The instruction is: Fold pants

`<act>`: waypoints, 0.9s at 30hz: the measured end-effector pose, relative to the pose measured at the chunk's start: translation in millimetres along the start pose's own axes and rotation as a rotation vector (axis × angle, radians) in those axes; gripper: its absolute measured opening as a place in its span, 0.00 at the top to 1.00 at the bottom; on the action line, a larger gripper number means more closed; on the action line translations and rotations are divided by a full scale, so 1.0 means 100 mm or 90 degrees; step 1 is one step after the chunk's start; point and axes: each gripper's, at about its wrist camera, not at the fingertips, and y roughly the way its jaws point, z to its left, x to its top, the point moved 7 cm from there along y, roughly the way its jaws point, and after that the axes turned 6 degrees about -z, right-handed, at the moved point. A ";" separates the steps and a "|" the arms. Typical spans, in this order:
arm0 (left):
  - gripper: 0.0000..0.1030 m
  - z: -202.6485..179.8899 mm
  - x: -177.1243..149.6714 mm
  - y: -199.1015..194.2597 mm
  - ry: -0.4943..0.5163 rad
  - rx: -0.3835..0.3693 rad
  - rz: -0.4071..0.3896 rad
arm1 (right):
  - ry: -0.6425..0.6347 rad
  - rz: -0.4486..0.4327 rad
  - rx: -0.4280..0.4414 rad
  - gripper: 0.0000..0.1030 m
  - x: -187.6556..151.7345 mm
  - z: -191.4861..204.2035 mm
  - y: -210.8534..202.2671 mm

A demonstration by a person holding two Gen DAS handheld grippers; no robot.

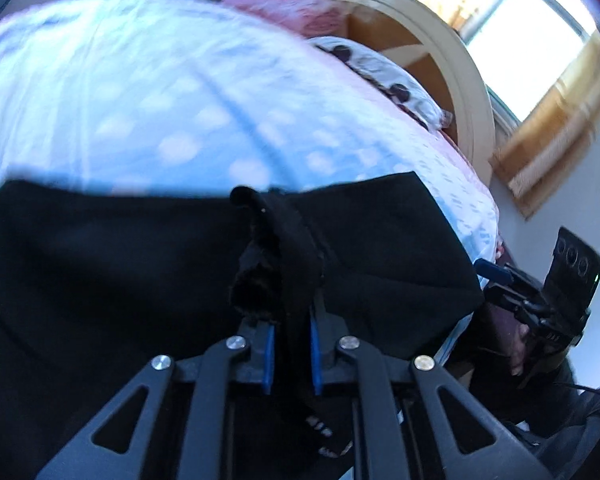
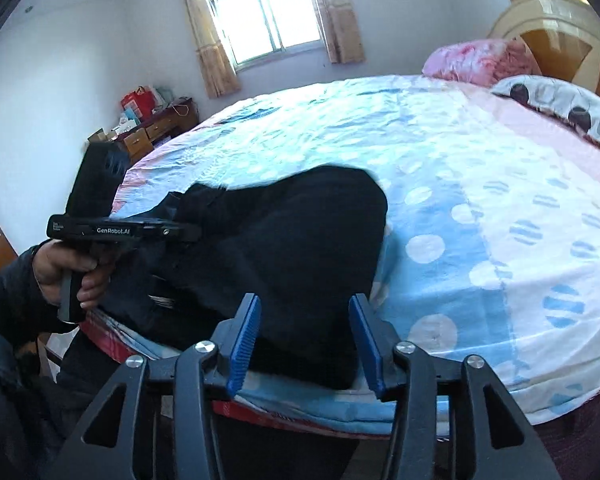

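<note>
While pants cover the bedsheet, pillow behind, left claw clamped

Left gripper fingers pinched together; right gripper fingers parted.

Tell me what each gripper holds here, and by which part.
The left gripper is shut on the black pants, pinching a bunched fold at their near edge. The right gripper holds nothing; its fingers stand open above the pants.

A home bedroom: bed with dotted sheet, pillows, curtained window, wooden dresser
</note>
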 end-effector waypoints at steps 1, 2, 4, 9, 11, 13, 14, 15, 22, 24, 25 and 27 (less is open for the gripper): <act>0.86 0.02 -0.04 0.00 -0.009 -0.004 0.001 | -0.005 0.003 0.002 0.52 -0.01 0.04 0.04; 0.86 0.01 -0.07 -0.02 -0.005 -0.005 -0.003 | -0.014 0.010 0.006 0.52 -0.02 0.10 0.08; 0.86 -0.02 -0.09 -0.08 -0.005 -0.005 -0.003 | -0.029 0.021 0.007 0.52 -0.02 0.17 0.12; 0.85 0.04 -0.09 -0.18 -0.014 -0.006 0.000 | -0.042 0.115 -0.013 0.48 -0.20 0.09 0.37; 0.78 0.07 -0.11 -0.13 -0.017 0.001 0.012 | -0.039 0.126 -0.008 0.46 -0.24 0.07 0.41; 0.78 0.08 -0.11 -0.15 -0.026 -0.007 0.003 | -0.053 0.142 -0.005 0.44 -0.24 0.09 0.42; 0.75 0.07 -0.11 -0.16 -0.024 -0.007 0.002 | -0.060 0.149 -0.005 0.44 -0.22 0.10 0.41; 0.66 0.06 -0.09 -0.18 -0.015 0.003 -0.003 | -0.065 0.155 -0.004 0.44 -0.19 0.11 0.40; 0.22 -0.15 0.06 -0.54 0.057 0.061 -0.098 | -0.059 0.088 -0.002 0.44 0.34 0.06 0.13; 0.12 -0.22 0.05 -0.49 0.070 0.062 -0.094 | -0.040 0.070 -0.002 0.44 0.46 0.02 0.16; 0.12 -0.26 0.04 -0.44 0.079 0.062 -0.087 | -0.042 0.073 -0.016 0.44 0.50 0.00 0.25; 0.12 -0.33 -0.01 -0.33 0.095 0.067 -0.068 | -0.057 0.082 -0.042 0.44 0.54 -0.02 0.43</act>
